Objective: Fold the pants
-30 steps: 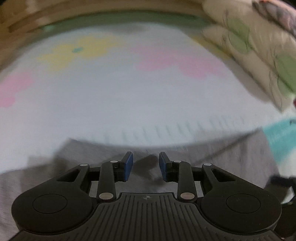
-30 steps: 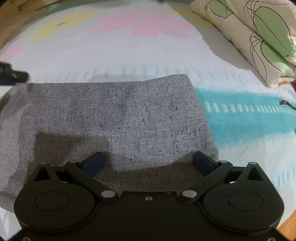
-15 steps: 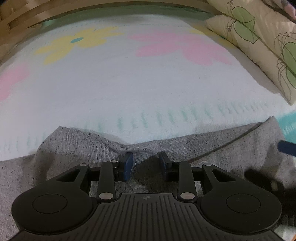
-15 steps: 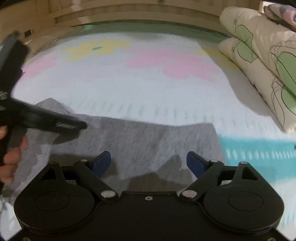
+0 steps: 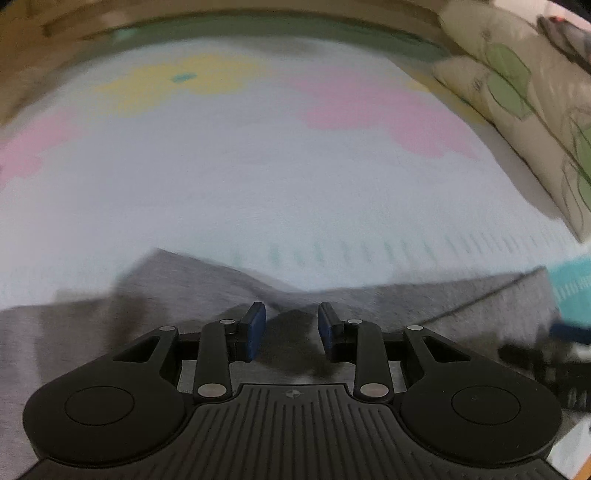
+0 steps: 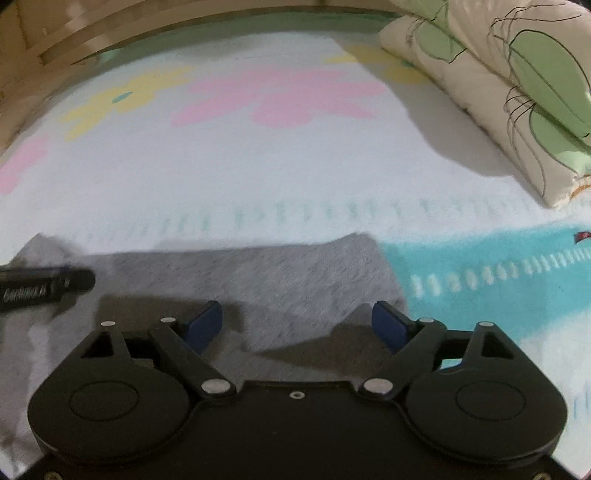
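Grey speckled pants (image 5: 406, 302) lie folded on the bed; they also show in the right wrist view (image 6: 266, 273). My left gripper (image 5: 291, 325) hovers low over the pants' far edge, fingers partly open with nothing between them. My right gripper (image 6: 295, 321) is wide open over the right end of the pants, empty. The left gripper's black body (image 6: 40, 284) enters the right wrist view at the left edge. A blue fingertip of the right gripper (image 5: 569, 330) shows at the right edge of the left wrist view.
The bed sheet (image 6: 258, 158) is white with pink and yellow flowers and a teal band (image 6: 480, 266) at the right. Cream pillows with green leaf prints (image 6: 517, 85) lie at the back right. A wooden bed frame (image 6: 110, 33) runs along the far side.
The right gripper has dropped lower over the pants. The left gripper's body has moved down and left in the right view. The left view has shifted slightly and is blurred.
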Demonstrator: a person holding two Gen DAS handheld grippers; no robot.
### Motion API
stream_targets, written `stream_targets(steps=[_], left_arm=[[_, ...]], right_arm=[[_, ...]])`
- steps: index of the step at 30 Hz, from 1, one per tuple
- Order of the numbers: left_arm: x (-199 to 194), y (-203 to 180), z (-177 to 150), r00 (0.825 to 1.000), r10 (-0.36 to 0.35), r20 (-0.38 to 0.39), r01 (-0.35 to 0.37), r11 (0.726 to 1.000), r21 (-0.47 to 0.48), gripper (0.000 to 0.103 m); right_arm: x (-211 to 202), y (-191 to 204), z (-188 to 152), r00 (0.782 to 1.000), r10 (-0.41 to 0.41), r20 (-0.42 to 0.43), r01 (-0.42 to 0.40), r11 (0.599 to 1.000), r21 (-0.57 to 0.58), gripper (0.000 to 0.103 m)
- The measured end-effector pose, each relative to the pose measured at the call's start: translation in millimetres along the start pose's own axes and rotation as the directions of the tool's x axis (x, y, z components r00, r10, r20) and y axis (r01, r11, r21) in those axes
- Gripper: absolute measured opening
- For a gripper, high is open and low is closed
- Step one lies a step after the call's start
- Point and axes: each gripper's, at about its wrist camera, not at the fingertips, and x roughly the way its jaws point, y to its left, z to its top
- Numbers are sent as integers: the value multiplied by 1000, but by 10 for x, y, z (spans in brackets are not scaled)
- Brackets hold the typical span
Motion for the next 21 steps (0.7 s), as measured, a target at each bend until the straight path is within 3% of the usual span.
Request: stream_targets(steps=[3, 6, 8, 13, 16, 21], left_arm=[[-196, 166, 4, 999, 35, 26, -34, 999, -33, 31], [-409, 321, -17, 998, 48, 31, -46, 997, -60, 31], [-583, 403, -66, 997, 68, 42, -65, 996, -60, 31], [-1016, 752, -351, 991, 115, 67, -104, 984, -147, 32], [-1203, 1019, -594, 982, 176, 62, -159, 965, -210, 41], [-1437, 1473, -986, 955, 295, 39, -268, 910, -317, 44]], right_arm=[[-34, 56, -110, 997, 57, -45, -58, 998, -33, 93], [88, 225, -296, 994, -10, -106, -7, 989, -150, 103], [23, 297, -409, 1000, -26, -12, 23, 981, -192, 102], [-27, 345, -412, 996, -30, -89, 19, 993, -117, 102], [-28, 415, -402, 994, -61, -96, 49, 992, -116, 102], [-22, 507, -374, 989, -90, -119, 77, 991, -111, 102]])
